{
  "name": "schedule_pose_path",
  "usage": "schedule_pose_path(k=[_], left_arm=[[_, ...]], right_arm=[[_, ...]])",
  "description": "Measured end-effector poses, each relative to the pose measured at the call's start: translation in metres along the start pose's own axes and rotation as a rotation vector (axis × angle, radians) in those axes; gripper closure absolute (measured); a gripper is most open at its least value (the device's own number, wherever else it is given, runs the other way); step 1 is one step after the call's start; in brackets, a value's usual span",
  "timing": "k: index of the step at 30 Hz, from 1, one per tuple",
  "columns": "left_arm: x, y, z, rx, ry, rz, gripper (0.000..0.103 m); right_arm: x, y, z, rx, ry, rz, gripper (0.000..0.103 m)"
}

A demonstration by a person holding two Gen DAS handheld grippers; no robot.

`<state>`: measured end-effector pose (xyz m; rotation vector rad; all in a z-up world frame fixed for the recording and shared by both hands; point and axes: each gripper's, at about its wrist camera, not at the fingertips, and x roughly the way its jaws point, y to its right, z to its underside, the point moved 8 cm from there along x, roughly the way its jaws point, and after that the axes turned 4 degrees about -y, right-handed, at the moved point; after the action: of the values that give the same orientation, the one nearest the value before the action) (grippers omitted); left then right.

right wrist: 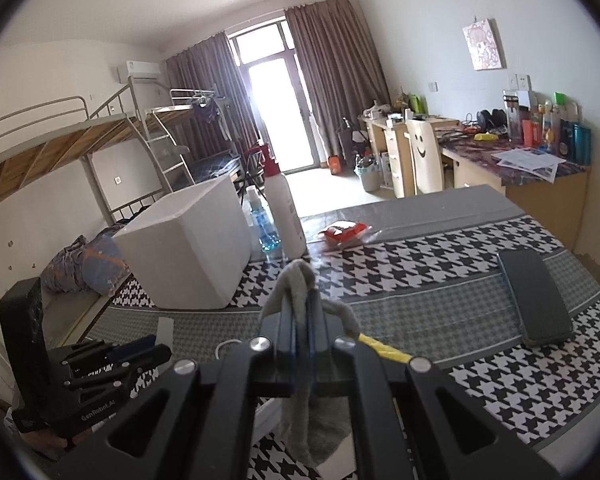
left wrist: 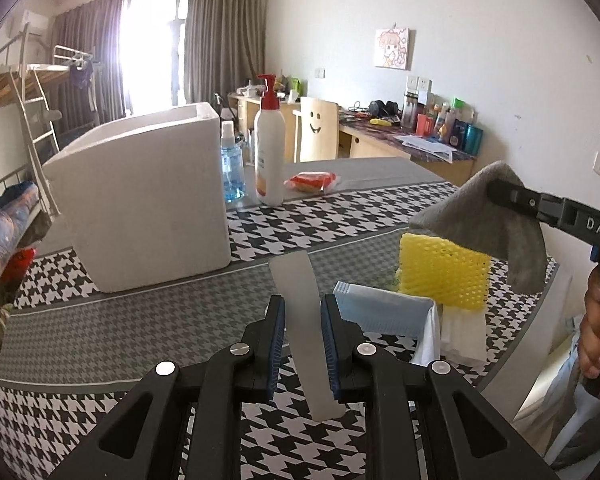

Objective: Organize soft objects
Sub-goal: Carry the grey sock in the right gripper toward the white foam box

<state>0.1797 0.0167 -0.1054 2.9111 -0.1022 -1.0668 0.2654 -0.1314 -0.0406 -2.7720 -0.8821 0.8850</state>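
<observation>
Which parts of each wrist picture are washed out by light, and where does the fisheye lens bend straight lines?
Left wrist view: the window is blown out white, hazing the curtains beside it; the houndstooth tablecloth stripes bow into curves. Right wrist view: the balcony door is overexposed, with glare on the floor beyond; the bunk bed rails curve, and dark vignetting rings both pictures.

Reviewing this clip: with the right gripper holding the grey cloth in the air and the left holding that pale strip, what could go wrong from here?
The grey cloth is pinched only near one corner by the right gripper; most of it hangs free and may slip out, or drag the yellow mesh sponge below. The left gripper holds the translucent strip lightly between its pads, so it might slide out. The white foam box stands beside bottles, so a wide swing might topple them.
</observation>
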Motion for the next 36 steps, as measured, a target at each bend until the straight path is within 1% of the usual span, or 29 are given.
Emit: schedule_pose_path(k=[11,22,31,36], left_arm=[[-0.013,-0.005,-0.014,0.003,0.042,-0.01,0.083],[-0.024,-0.008,-0.029,-0.001,0.08,-0.02,0.083],[-0.035,-0.006,-0.041,0.007,0.119,-0.013,0.083],[-0.037,-0.006,-0.046,0.015,0.127,-0.007,0.083]], right_arm=[[0.0,-0.01,0.0,-0.036,0.005,0.012,0.096],[0.002,-0.023,-0.005,-0.065,0.014,-0.006,0.096],[-0.003,-0.03,-0.012,-0.08,0.038,-0.008,0.096],[-0.004,-0.031,-0.015,-0.083,0.047,-0.002,0.096]])
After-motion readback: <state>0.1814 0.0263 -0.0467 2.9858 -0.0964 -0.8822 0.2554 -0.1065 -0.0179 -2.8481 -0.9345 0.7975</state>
